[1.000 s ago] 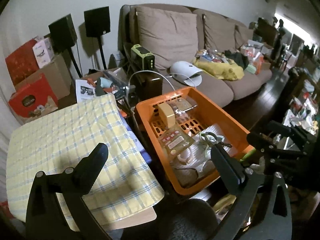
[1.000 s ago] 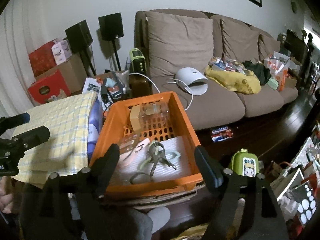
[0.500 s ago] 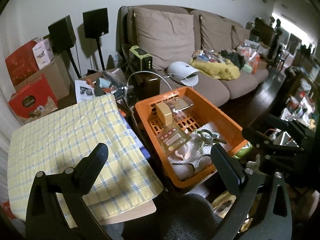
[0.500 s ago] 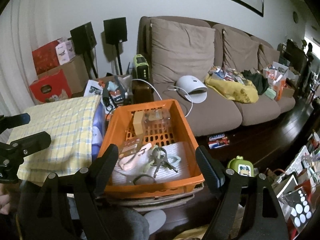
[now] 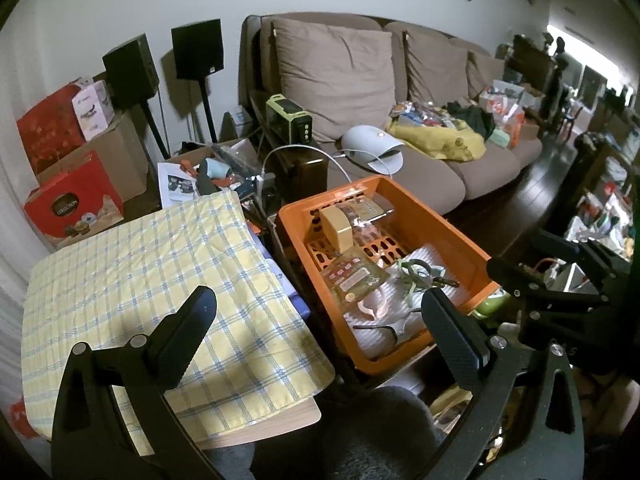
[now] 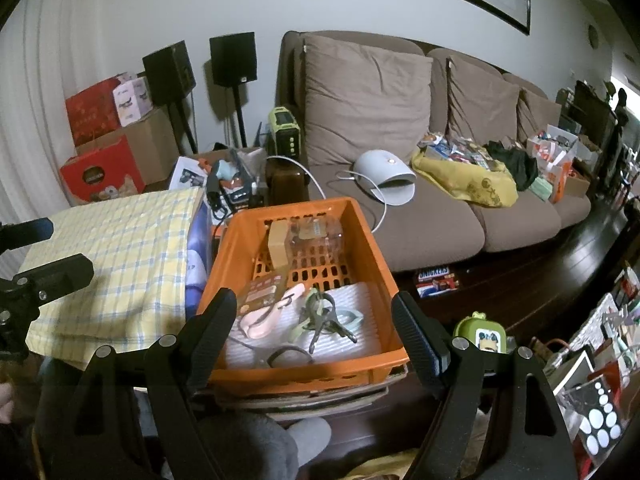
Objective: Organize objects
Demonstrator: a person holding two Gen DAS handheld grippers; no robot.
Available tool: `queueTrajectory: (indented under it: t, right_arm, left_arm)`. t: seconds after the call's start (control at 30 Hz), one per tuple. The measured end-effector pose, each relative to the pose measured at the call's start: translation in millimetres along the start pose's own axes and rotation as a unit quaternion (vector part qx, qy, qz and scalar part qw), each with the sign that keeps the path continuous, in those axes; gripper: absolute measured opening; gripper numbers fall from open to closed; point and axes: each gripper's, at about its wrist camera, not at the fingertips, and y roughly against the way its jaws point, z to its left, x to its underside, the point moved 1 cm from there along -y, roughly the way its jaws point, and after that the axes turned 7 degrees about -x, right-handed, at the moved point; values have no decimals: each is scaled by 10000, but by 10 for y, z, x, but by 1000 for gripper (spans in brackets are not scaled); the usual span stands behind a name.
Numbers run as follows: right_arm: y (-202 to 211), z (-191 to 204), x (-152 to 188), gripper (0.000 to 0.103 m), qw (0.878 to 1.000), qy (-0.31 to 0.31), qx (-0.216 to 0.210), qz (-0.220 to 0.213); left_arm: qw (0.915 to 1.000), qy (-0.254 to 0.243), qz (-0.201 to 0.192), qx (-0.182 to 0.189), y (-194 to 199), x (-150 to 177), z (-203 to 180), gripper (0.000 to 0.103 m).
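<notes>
An orange basket (image 6: 304, 372) of small items sits before a brown sofa (image 6: 432, 216); a checked cloth (image 5: 132, 280) lies beside it; left gripper (image 5: 320, 312) and right gripper (image 6: 312, 320) hover with jaws apart, empty.

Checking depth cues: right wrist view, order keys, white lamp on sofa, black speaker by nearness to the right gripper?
1. Keys: in the orange basket, just ahead of the open right gripper.
2. White lamp: on the sofa seat, beyond the basket, to the right.
3. Black speaker: on a stand by the back wall, left of the sofa.
</notes>
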Motion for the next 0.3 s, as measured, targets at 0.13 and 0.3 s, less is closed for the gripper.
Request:
queueTrajectory:
  t: [0.13,0.3]
  right_arm:
    - [-11,-2,9,81,10000,11,-2,15]
    - [-30,9,23,81,10000,60,-7,37]
  left_arm:
    - [10000,-2,19,-65,12,2,7,103]
    - [10000,-14,28,-82,37,23,5,103]
